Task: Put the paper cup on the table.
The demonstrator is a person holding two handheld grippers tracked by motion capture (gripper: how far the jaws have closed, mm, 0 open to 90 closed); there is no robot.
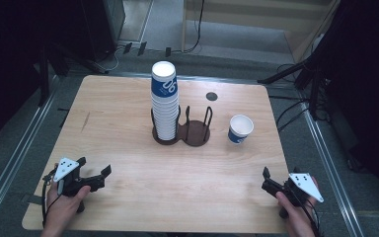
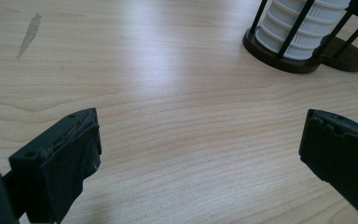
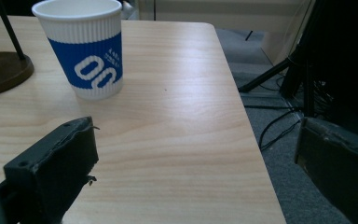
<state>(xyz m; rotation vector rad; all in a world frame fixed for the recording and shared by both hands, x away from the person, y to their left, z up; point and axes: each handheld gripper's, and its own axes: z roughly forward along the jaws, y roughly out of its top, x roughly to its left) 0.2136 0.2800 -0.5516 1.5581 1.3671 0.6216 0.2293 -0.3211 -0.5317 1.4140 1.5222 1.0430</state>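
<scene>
A tall stack of blue-and-white paper cups (image 1: 165,101) stands in the left slot of a dark two-slot holder (image 1: 195,133) at the table's middle; the right slot holds nothing. To its right a single cup (image 1: 240,129) stands upright on the wood. At the near left corner my left gripper (image 1: 94,167) is open over bare wood, and in its own view (image 2: 200,135) the stack (image 2: 298,28) lies ahead to the right. By the near right corner my right gripper (image 1: 277,177) is open too. Its own view (image 3: 196,135) has the single cup (image 3: 86,51) ahead on the left.
The wooden table (image 1: 128,163) has a small dark round hole (image 1: 211,97) at the back and a grey smear (image 2: 29,33) on its left part. The right edge (image 3: 242,116) drops to a floor with cables and tripod legs (image 3: 289,70). Metal rails run along both sides.
</scene>
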